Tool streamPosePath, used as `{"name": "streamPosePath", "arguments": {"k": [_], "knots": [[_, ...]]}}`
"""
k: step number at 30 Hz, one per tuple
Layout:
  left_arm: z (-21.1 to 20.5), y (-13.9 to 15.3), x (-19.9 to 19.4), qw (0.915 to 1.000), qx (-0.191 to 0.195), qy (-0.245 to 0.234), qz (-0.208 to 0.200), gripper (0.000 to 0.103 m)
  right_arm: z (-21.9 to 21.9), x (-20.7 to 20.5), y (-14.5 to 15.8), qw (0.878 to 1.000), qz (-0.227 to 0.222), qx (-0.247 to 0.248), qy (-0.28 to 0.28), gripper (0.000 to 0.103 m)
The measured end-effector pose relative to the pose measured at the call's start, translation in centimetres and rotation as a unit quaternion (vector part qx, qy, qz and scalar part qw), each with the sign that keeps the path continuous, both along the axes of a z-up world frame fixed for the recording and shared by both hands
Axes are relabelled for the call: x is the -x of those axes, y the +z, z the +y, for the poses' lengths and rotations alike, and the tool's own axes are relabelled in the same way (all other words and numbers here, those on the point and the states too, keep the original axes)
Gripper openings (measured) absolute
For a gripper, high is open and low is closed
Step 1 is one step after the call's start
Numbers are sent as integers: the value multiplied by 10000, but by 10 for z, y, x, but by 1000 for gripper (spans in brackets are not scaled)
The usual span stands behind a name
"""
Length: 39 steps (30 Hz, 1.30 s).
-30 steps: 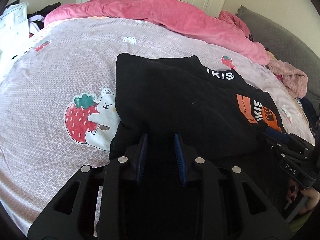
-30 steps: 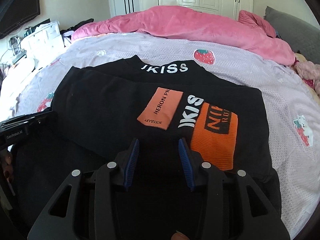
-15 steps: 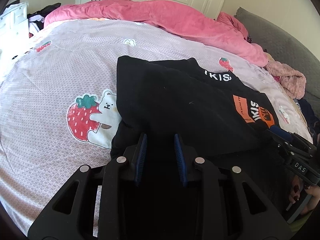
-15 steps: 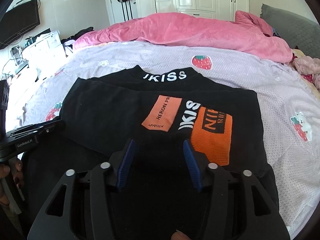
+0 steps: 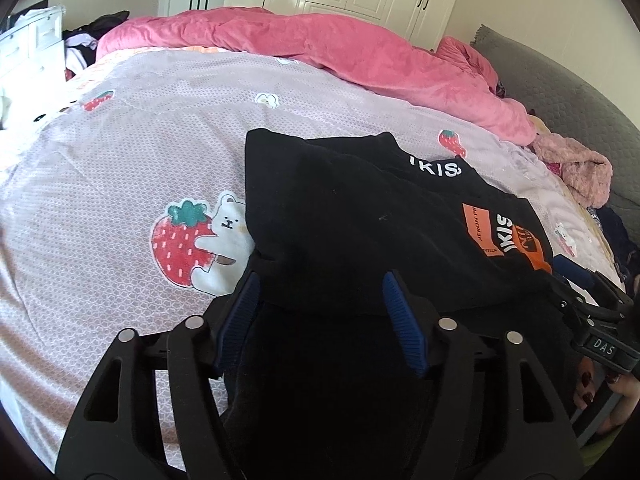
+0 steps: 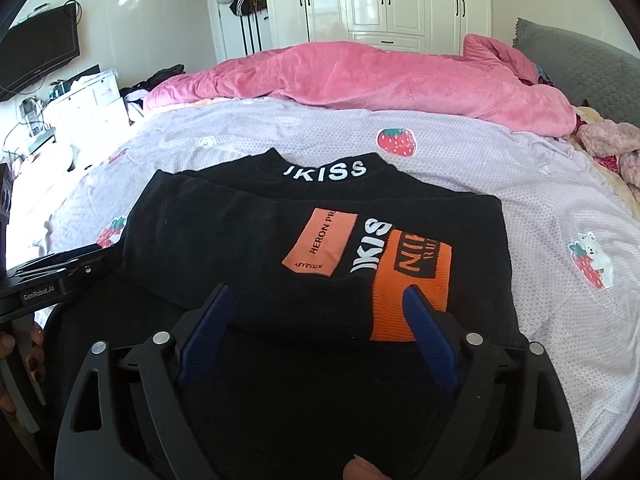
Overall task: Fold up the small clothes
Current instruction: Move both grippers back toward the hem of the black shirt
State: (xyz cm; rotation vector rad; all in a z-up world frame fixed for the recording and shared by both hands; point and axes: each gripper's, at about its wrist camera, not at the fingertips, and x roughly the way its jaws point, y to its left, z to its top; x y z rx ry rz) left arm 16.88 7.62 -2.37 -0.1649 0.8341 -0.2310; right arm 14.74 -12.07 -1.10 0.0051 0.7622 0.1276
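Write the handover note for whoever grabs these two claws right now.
Left claw: open, empty, over the near left edge of the black top.
Right claw: open, empty, over the near right edge, by the orange patch.
The top lies on the strawberry-print bedsheet, collar away from you, a folded layer already lying across its front. The pink duvet is bunched at the far side of the bed, apart from it.
Done: at least one fold, laid flat and let go.
Left: probably one more fold of the near hem toward the collar, then smooth it.
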Motion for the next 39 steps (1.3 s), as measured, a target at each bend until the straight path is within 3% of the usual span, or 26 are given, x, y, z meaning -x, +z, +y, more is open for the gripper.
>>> {"name": "streamPosePath", "arguments": {"k": [4, 10, 39], "knots": [[2, 1, -1, 9999, -46, 106, -17, 82, -2, 0, 2, 10000, -19, 2, -49, 92], [4, 2, -1, 9998, -121, 184, -31, 92, -4, 0, 4, 10000, -61, -9, -58, 95], [37, 36, 35, 9961, -143, 759, -434, 93, -50, 36, 44, 9974, -494, -309, -434, 96]]}}
